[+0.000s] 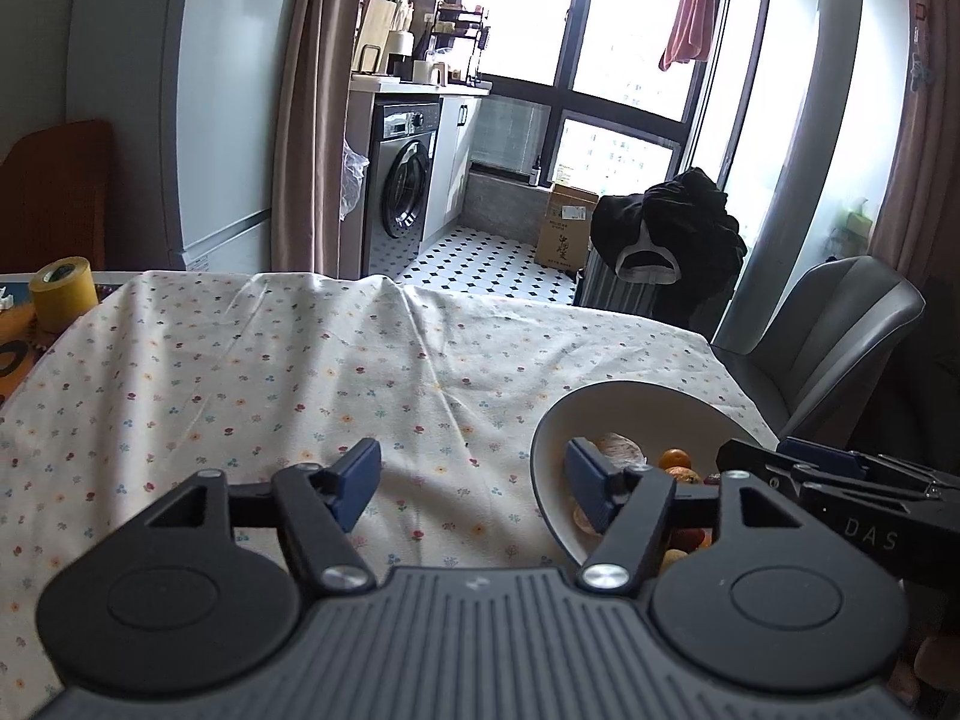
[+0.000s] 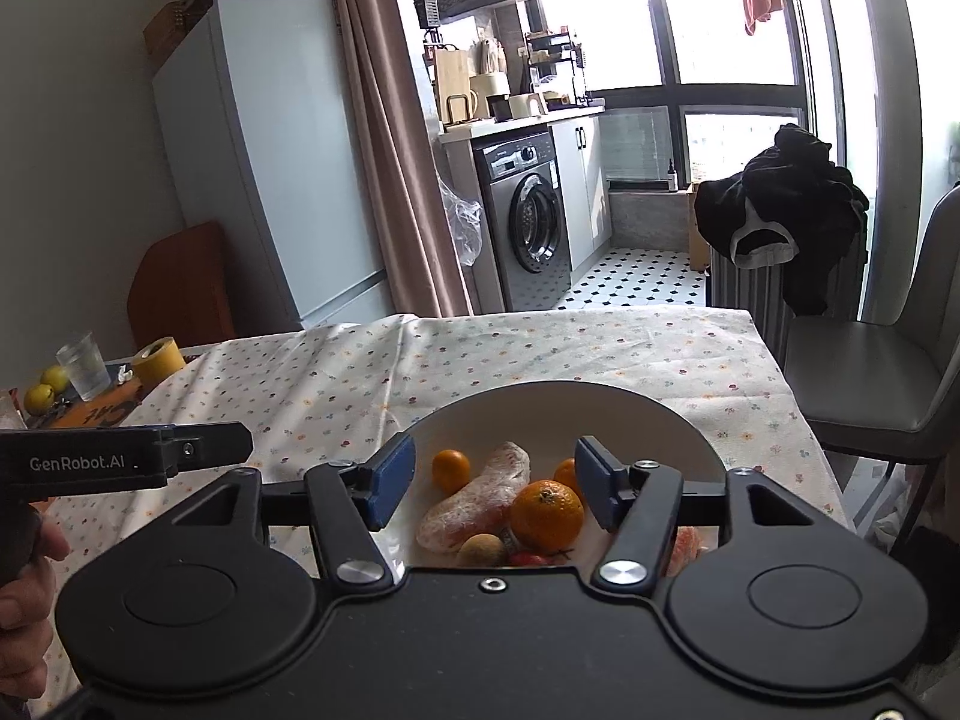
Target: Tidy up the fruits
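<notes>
Both grippers, L (image 1: 474, 483) & R (image 2: 495, 483), jaws apart; round glossy bowl (image 2: 660, 420), dimpled orange (image 2: 547, 513).

Left gripper (image 1: 474, 483) fingers spread, empty; right gripper (image 2: 495, 489) likewise

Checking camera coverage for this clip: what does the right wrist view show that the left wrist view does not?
Only the right wrist view shows the clear drinking glass, two yellow round fruits and the large round orange unobstructed. Only the left wrist view shows the brown cardboard box on the tiled floor. Both share the white ceramic bowl, yellow tape roll, floral tablecloth and open fingers.
</notes>
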`<control>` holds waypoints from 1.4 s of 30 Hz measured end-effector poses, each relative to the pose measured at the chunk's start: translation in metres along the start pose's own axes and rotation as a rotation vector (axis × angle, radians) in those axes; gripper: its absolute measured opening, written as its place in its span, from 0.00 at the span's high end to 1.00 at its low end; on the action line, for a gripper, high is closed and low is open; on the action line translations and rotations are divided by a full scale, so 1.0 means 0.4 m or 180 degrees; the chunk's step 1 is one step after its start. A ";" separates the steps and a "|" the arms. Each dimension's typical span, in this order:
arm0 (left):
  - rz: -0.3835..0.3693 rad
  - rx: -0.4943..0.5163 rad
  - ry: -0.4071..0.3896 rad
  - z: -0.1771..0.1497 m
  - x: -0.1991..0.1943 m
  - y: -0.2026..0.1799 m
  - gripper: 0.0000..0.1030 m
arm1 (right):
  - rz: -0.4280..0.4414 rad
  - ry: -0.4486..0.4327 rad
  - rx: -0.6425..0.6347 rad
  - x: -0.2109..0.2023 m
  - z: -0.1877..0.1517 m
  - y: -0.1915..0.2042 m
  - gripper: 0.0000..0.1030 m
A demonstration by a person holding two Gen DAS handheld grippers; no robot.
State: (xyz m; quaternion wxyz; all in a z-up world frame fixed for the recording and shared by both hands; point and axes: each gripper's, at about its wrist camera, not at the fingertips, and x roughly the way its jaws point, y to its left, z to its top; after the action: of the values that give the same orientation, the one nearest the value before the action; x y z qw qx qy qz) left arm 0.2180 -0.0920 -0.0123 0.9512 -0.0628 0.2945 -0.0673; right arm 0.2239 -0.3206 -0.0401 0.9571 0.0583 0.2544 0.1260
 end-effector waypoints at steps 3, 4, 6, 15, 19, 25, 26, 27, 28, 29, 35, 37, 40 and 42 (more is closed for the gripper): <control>0.0026 -0.0002 -0.0031 -0.007 -0.024 0.005 0.30 | 0.0020 0.0005 -0.0020 -0.019 -0.005 0.012 0.38; 0.0030 -0.0005 -0.0039 -0.010 -0.032 0.007 0.29 | 0.0021 0.0006 -0.0029 -0.026 -0.007 0.018 0.38; 0.0035 -0.0011 -0.0048 -0.013 -0.048 0.010 0.27 | 0.0029 0.0007 -0.0039 -0.037 -0.010 0.026 0.36; 0.0153 0.0012 -0.0088 -0.040 -0.117 0.026 0.17 | 0.0088 -0.0003 -0.0045 -0.098 -0.028 0.052 0.21; 0.0222 0.0000 -0.0064 -0.056 -0.144 0.035 0.13 | 0.0137 0.0004 -0.0059 -0.126 -0.035 0.065 0.15; 0.0294 0.0072 -0.0038 -0.075 -0.191 0.044 0.09 | 0.0197 -0.0005 -0.0057 -0.170 -0.045 0.082 0.04; 0.0308 0.0086 -0.0037 -0.079 -0.201 0.045 0.09 | 0.0209 -0.0004 -0.0056 -0.178 -0.047 0.086 0.03; 0.0318 0.0092 -0.0029 -0.082 -0.209 0.045 0.08 | 0.0217 -0.0008 -0.0055 -0.186 -0.048 0.090 0.02; 0.0318 0.0095 -0.0024 -0.085 -0.216 0.047 0.08 | 0.0225 -0.0010 -0.0056 -0.193 -0.049 0.093 0.00; 0.0308 0.0098 -0.0021 -0.088 -0.225 0.049 0.07 | 0.0234 -0.0014 -0.0060 -0.202 -0.050 0.097 0.00; 0.0315 0.0121 -0.0036 -0.108 -0.281 0.053 0.06 | 0.0267 -0.0021 -0.0086 -0.249 -0.058 0.115 0.00; 0.0328 0.0120 -0.0041 -0.115 -0.301 0.058 0.05 | 0.0274 -0.0009 -0.0093 -0.261 -0.061 0.121 0.00; 0.0365 0.0106 -0.0056 -0.121 -0.328 0.068 0.05 | 0.0296 0.0008 -0.0095 -0.274 -0.063 0.128 0.00; 0.0384 0.0085 -0.0079 -0.122 -0.346 0.075 0.05 | 0.0312 -0.0002 -0.0093 -0.286 -0.062 0.133 0.00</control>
State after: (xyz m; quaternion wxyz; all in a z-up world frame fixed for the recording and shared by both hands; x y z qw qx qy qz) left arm 0.0799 -0.0434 0.0191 0.9579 -0.0331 0.2850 -0.0130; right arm 0.1041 -0.2992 0.0020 0.9506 0.0568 0.2491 0.1764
